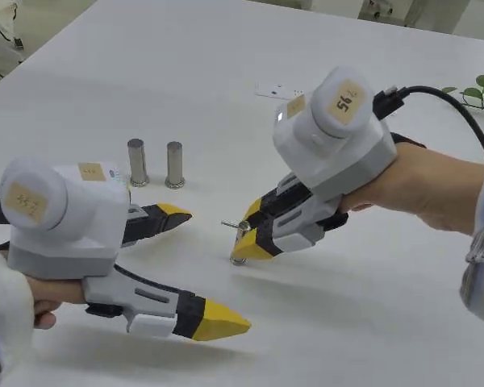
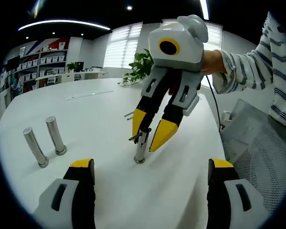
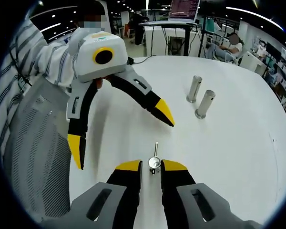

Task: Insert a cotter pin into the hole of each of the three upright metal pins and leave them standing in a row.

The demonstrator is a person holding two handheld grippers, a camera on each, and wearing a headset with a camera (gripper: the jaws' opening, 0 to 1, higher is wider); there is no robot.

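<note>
Nearest, the left gripper (image 1: pixel 215 270) lay with jaws spread wide, just beside the held metal pin (image 2: pixel 140 151). The right gripper (image 1: pixel 244 246) pinched that upright pin, a cotter pin (image 1: pixel 230 224) jutting from its top. Beyond it stood a second metal pin (image 1: pixel 174 164) and a third metal pin (image 1: pixel 137 161).

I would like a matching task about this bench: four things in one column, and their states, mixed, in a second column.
Things:
1. left gripper
2. right gripper
3. cotter pin
4. two bare metal pins

States:
A. standing side by side, away from both grippers
B. open, holding nothing
C. shut on the third metal pin
D. sticking out sideways near that pin's top

Pairs: 1-B, 2-C, 3-D, 4-A
</note>
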